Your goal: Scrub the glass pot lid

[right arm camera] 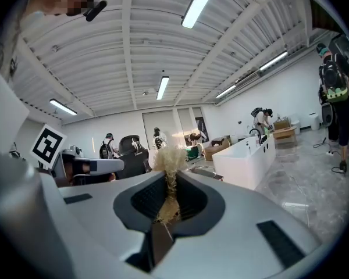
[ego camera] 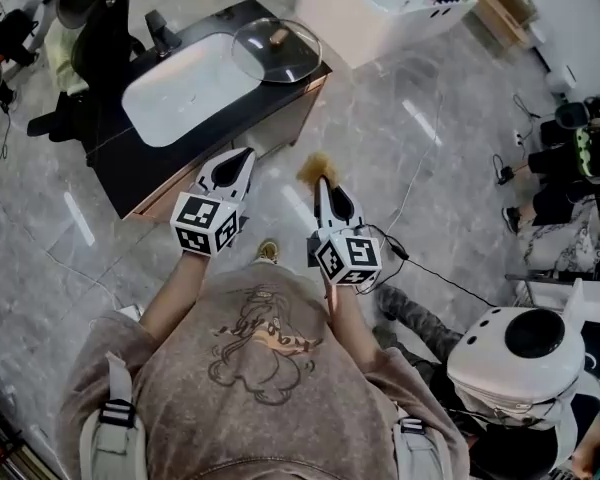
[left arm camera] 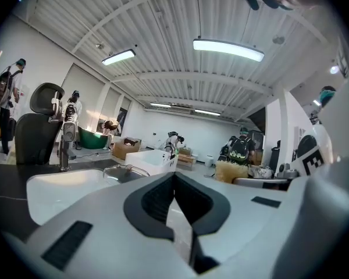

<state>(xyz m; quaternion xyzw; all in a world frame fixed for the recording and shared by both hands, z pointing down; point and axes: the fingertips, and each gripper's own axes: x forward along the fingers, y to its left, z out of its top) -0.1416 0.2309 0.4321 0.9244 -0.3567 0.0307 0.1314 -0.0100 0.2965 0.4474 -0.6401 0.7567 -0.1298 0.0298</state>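
Straw-coloured fibres of one scrubber stick out of the right gripper, whose jaws are clamped on it, while the left gripper beside it is closed on nothing. Past the two grippers stands one black counter with one white sink. The single glass pot lid lies knob up on the counter just beside the sink, well apart from both grippers.

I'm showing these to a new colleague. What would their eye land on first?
Probably the two marker-cubed grippers mid-frame: the right gripper clamps a straw-coloured scrubber, the left gripper is shut and empty. Beyond them the glass pot lid lies on the dark counter beside the white sink.
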